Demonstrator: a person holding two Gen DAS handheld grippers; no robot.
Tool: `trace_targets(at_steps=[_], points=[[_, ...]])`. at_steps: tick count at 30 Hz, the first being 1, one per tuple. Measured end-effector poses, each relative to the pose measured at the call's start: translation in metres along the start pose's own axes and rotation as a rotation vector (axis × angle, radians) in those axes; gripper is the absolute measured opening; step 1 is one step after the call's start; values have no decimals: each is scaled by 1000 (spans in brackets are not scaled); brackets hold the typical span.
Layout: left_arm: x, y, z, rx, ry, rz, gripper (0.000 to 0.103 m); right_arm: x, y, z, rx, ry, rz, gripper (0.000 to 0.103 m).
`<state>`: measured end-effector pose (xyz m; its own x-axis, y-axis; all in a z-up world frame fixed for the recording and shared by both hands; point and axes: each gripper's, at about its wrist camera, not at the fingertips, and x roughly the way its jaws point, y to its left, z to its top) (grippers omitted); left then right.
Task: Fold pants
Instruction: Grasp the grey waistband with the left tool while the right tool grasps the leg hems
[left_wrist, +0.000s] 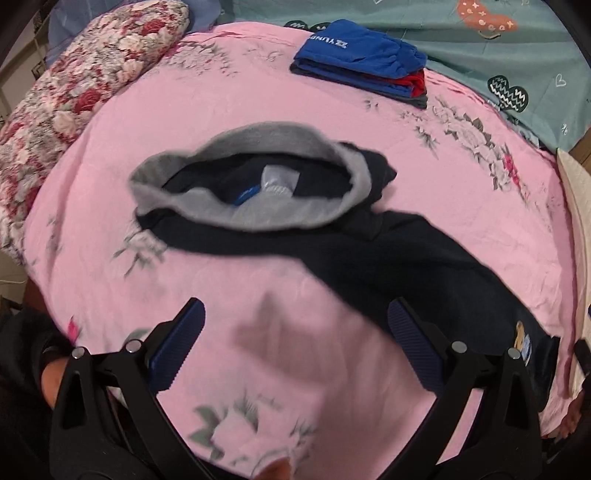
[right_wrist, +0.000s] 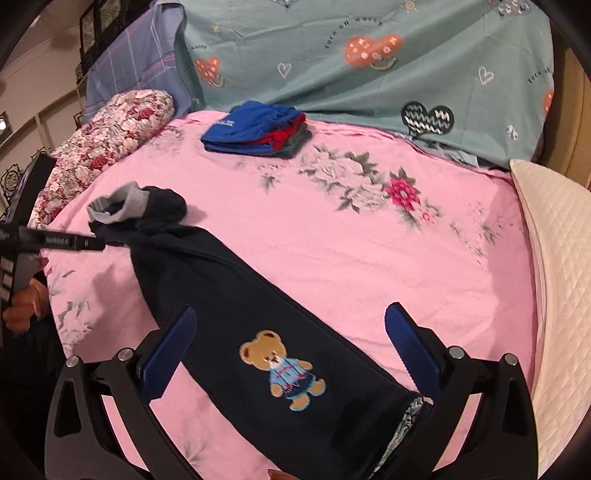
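A: Starting nearest: what is each tool doing?

B: The right gripper (right_wrist: 291, 345) has its jaws spread wide with nothing in them, hovering right over the pants (right_wrist: 258, 332). The left gripper (left_wrist: 295, 339) is just as wide and also empty, over bare pink sheet (left_wrist: 258, 362), with the dark cloth beyond it and off to its right.

A: So where do the pants lie?

B: Flat on the sheet as one long dark navy strip. Its long axis runs diagonally: the end with the bear patch (right_wrist: 282, 369) sits under the right gripper, and the grey waistband (left_wrist: 243, 177) lies at the far end, straight ahead of the left gripper. I judge each hand has its own end, right nearer the patch end, left nearer the waistband.

A: And the cloth itself?

B: Soft, matte knit, limp. The waistband is a ribbed grey ring, gaping open and rumpled, with a pale label showing inside. A printed lining shows at the near hem. It would likely slump if lifted by one end only.

A: Farther back?

B: A folded stack (right_wrist: 255, 129), blue on top with red and grey beneath, well apart from the pants. A floral pillow (left_wrist: 85, 85) at far left, and a teal cover (right_wrist: 369, 66) with hearts behind.
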<state>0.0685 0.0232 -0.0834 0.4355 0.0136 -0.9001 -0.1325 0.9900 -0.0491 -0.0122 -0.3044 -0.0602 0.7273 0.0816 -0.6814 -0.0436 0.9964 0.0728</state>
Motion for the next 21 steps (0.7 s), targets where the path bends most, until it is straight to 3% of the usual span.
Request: trace_targets(at_steps=[5, 8, 9, 10, 11, 13, 15, 21], points=[[10, -21, 33, 74, -62, -84, 100, 1, -13, -5, 58, 8, -21, 102], [29, -31, 50, 101, -23, -129, 97, 0, -19, -8, 83, 10, -34, 102], [34, -31, 53, 100, -16, -139, 85, -2, -21, -9, 96, 7, -30, 102], [38, -31, 57, 101, -7, -150, 64, -3, -24, -10, 104, 3, -27, 102], [42, -30, 60, 100, 10, -164, 52, -4, -26, -10, 107, 0, -31, 102], [50, -27, 65, 99, 48, -208, 15, -8, -33, -12, 100, -5, -56, 102], [48, -25, 68, 93, 51, -254, 7, -13, -43, -18, 93, -8, -82, 102], [-5, 14, 87, -14, -73, -327, 6, -14, -68, -44, 76, 50, -123, 98]])
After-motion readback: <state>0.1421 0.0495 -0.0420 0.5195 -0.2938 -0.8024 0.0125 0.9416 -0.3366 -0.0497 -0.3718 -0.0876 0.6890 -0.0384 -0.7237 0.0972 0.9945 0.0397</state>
